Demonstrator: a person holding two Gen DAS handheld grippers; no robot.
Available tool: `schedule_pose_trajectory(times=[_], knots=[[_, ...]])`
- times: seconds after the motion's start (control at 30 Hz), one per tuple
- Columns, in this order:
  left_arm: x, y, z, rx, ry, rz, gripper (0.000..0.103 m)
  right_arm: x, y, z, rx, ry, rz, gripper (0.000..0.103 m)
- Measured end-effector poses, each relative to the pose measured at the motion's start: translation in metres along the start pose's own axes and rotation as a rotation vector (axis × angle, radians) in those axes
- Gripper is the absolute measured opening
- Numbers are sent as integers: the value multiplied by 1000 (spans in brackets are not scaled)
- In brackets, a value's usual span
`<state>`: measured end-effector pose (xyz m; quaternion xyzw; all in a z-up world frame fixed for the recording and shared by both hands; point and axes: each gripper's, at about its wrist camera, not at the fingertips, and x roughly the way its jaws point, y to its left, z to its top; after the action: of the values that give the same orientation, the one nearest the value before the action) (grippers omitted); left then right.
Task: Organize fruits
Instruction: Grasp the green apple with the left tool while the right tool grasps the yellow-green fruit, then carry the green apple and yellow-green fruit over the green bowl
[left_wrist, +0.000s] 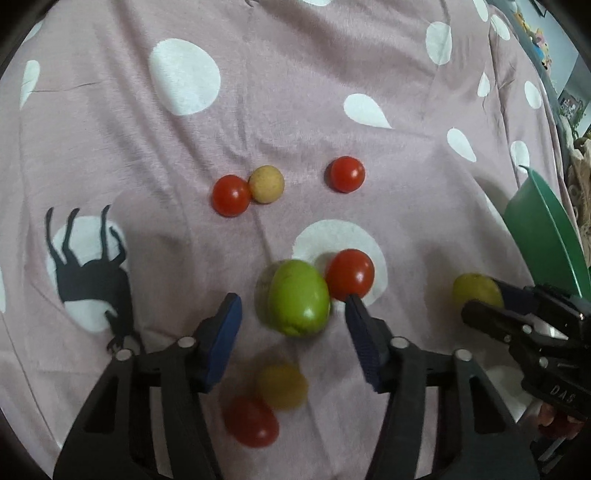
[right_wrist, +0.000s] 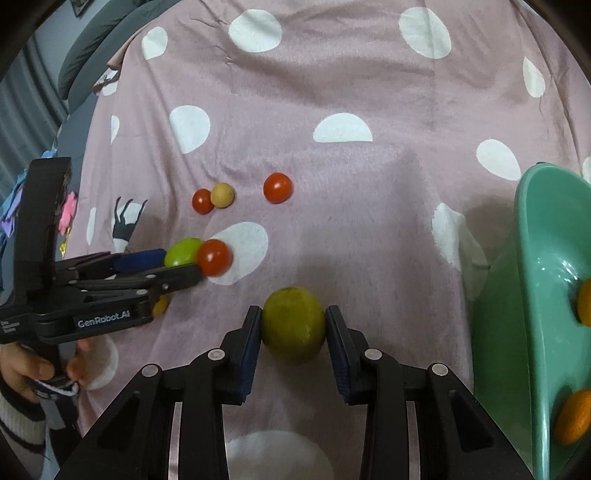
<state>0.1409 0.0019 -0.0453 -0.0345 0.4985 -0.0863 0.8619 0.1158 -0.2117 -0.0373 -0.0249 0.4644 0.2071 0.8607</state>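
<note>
Seven loose fruits (left_wrist: 231, 195) dot the pink spotted blanket (left_wrist: 295, 92).

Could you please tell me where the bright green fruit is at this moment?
In the left wrist view the bright green fruit lies on the pink spotted cloth between the left gripper fingers, touching a red tomato on its right.

"GenRobot.AI" on left gripper (right_wrist: 184, 271); "DAS" on right gripper (left_wrist: 480, 299).
</note>
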Motion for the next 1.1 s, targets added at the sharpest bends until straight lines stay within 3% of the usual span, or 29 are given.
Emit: schedule_pose_trajectory(times=[0.03,0.07,0.5,1.1], knots=[[2,-1,1,5,3,6,44,2,0,0,4,1,4,36],[3,-1,0,9,8,9,33,3,0,1,8,2,6,36],[-35,-11,-24,43,-35,10,33,-5,1,-2,26,-13,15,36],[-103,-56,-49,65,-132,-20,33,-66,26,-20,3,-104,55,36]])
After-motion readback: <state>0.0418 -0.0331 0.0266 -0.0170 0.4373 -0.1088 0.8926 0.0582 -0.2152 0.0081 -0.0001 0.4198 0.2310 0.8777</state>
